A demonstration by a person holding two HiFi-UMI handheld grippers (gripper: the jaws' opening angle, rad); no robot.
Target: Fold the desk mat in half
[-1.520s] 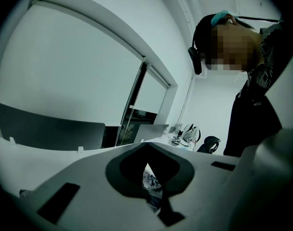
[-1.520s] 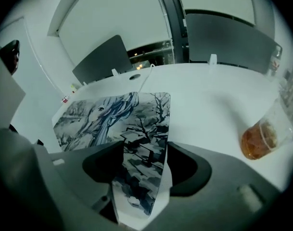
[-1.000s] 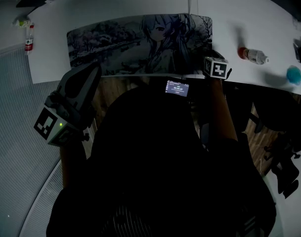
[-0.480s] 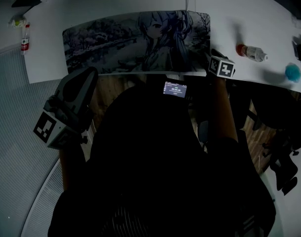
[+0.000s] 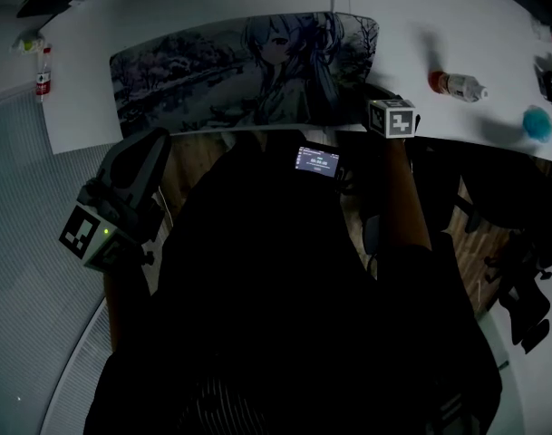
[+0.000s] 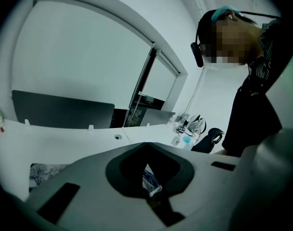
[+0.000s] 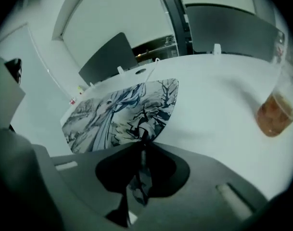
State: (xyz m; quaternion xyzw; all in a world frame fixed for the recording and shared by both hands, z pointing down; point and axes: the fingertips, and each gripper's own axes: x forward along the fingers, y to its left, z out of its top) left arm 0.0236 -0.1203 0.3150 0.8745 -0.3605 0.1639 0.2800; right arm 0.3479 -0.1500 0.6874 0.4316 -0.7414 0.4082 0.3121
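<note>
Right gripper (image 7: 142, 144) fingers (image 7: 184, 153) just closed on desk mat (image 7: 122, 112) corner

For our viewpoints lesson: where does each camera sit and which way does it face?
Head view: on the person's head, facing steeply down: desk mat, left gripper, right gripper, dark torso.
Left gripper view: on the left gripper, facing across the desk; the person's torso at right.
Right gripper view: on the right gripper, whose jaws, just closing, pinch the desk mat's edge.
Shared: all show the desk mat.
</note>
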